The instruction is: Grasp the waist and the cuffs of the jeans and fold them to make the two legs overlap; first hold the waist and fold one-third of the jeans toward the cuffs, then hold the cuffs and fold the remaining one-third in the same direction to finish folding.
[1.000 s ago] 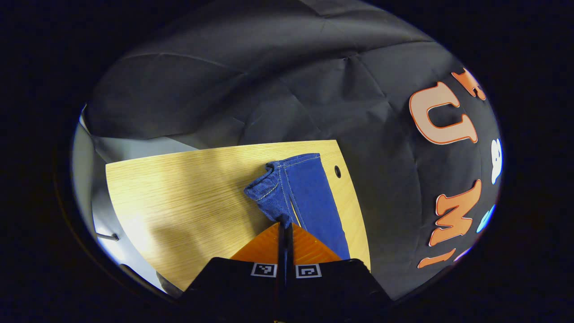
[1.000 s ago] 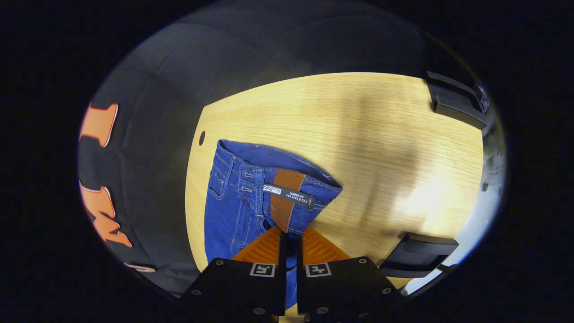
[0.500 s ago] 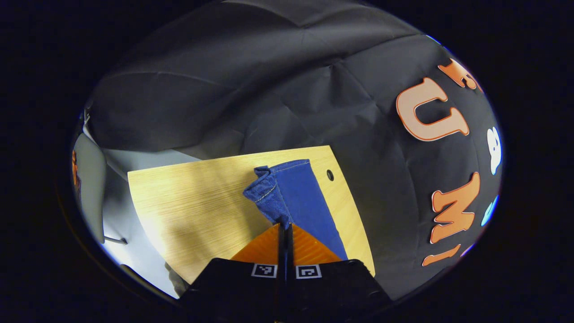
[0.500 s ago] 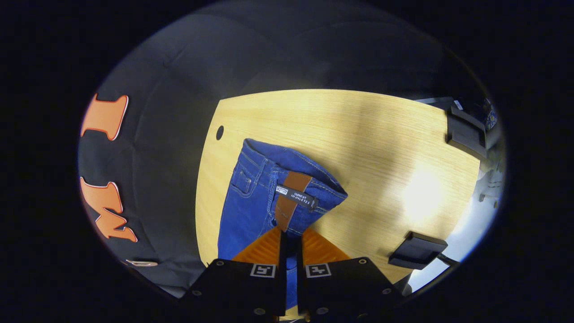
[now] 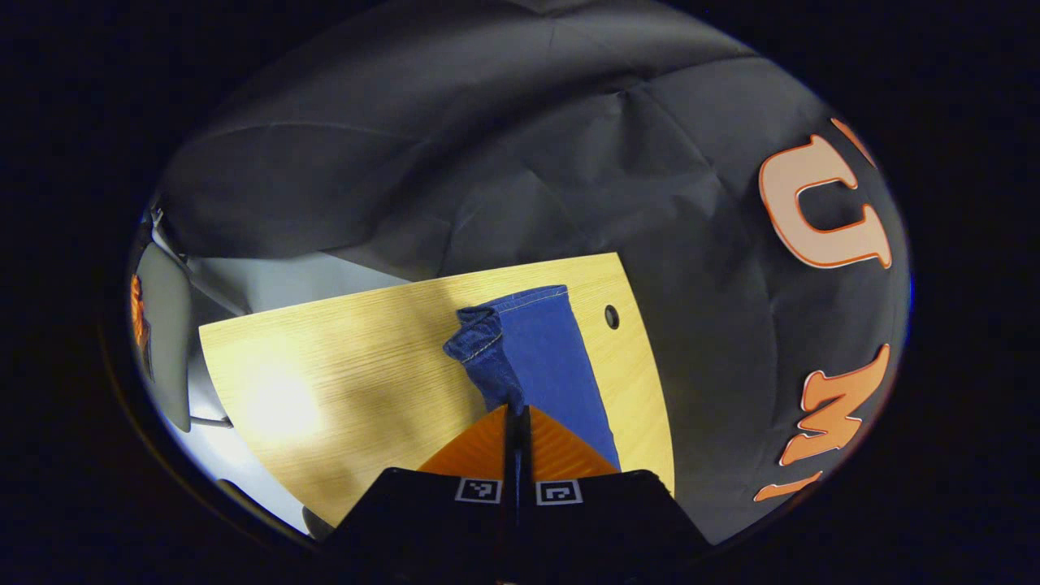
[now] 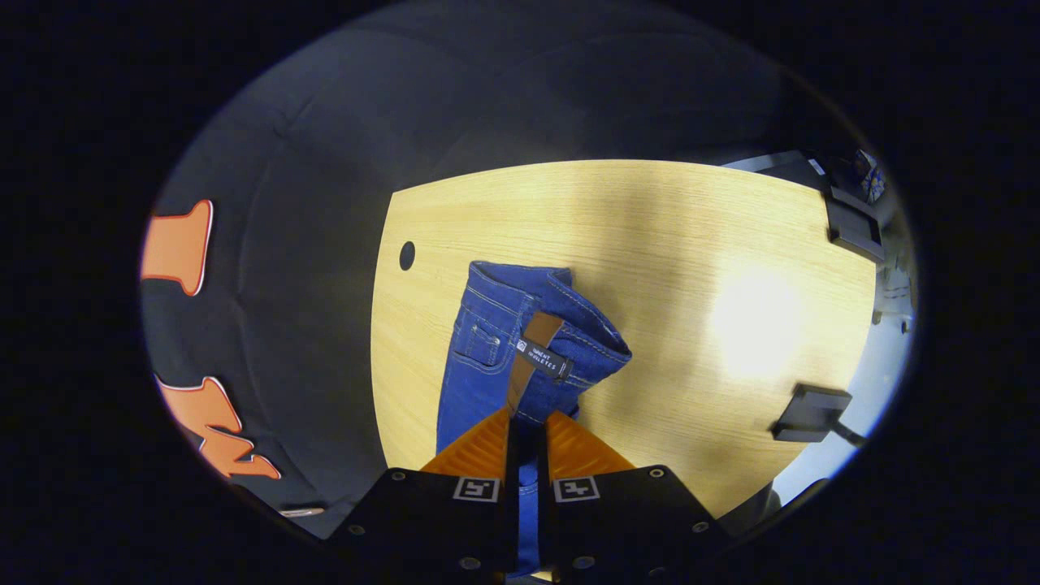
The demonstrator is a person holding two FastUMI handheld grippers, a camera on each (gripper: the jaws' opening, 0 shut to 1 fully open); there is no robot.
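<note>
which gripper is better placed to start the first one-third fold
Right. The right gripper is shut on the jeans' waist, which folds first. The left gripper holds the cuff end.

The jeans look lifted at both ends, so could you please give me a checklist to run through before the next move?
1. Left gripper shut on the cuff: ok, denim is pinched between closed fingers.
2. Right gripper shut on the waist: ok, the waistband sits between the fingers.
3. Legs overlapping: cannot tell; the left gripper view shows the lifted cuff curling over a flat leg.
4. Table beside the jeans free for laying them down: ok, bare wood.
5. Black object near the table edge clear of the jeans: ok, apart.
6. Waist third folded: not ok.
</note>
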